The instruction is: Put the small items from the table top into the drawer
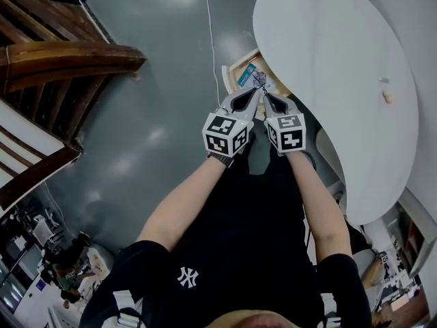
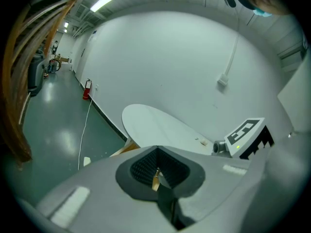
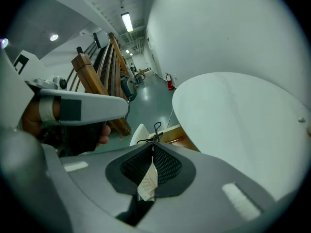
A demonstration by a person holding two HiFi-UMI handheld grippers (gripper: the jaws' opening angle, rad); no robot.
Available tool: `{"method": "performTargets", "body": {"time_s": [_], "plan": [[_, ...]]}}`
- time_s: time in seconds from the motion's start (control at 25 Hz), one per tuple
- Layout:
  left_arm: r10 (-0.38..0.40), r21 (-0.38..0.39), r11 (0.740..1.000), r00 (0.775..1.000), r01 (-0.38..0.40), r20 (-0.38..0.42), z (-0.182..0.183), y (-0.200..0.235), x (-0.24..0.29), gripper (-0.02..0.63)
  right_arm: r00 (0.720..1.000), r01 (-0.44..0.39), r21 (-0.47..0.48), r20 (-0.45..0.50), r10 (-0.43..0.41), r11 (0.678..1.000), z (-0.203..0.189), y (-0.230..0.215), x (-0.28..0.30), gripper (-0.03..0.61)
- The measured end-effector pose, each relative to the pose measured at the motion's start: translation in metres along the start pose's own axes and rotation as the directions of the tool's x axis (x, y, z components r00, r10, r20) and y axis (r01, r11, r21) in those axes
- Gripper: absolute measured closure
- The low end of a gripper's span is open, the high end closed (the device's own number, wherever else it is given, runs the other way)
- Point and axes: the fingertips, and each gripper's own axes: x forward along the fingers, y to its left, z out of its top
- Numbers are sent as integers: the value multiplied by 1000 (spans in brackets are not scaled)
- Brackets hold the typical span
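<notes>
The person's black T-shirt [image 1: 225, 251] fills the bottom of the head view and carries a white interlocked "NY" logo [image 1: 187, 277] on the chest. Both bare forearms reach forward side by side.

The left gripper [image 1: 252, 96] and the right gripper [image 1: 268, 98] are tip to tip, and each marker cube shows black-and-white square patterns with no readable words. In the left gripper view the left gripper [image 2: 156, 174] has its jaws pressed together on a thin tan sliver [image 2: 156, 180]. What the sliver belongs to cannot be told. In the right gripper view the right gripper [image 3: 150, 159] pinches a white feather-shaped piece [image 3: 147, 177]. A thin black cord loop [image 3: 155, 129] sticks up past the jaw tips.

Just beyond the tips in the head view, a small dark tangle [image 1: 259, 79] hangs over the open light wooden drawer [image 1: 234, 65]. The drawer juts out from under the round white table top [image 1: 328, 60]. A teal printed card [image 1: 247, 75] lies in the drawer, its print too small to read.

A small pale item [image 1: 388, 96] sits on the table top, well apart from the grippers. On the glossy grey floor [image 1: 164, 60] runs a thin white cable [image 1: 212, 39], with a dark wooden beam structure [image 1: 61, 60] to the left. Far off, the left gripper view shows a red fire extinguisher [image 2: 86, 89] against the white wall.
</notes>
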Motion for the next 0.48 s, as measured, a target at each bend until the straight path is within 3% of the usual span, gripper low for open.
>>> {"method": "performTargets", "body": {"time_s": [0.48], "plan": [[16, -28, 999, 999, -17, -37, -23, 21, 20, 614, 996, 11, 6, -88, -11, 1000, -29, -14, 37, 543]]}}
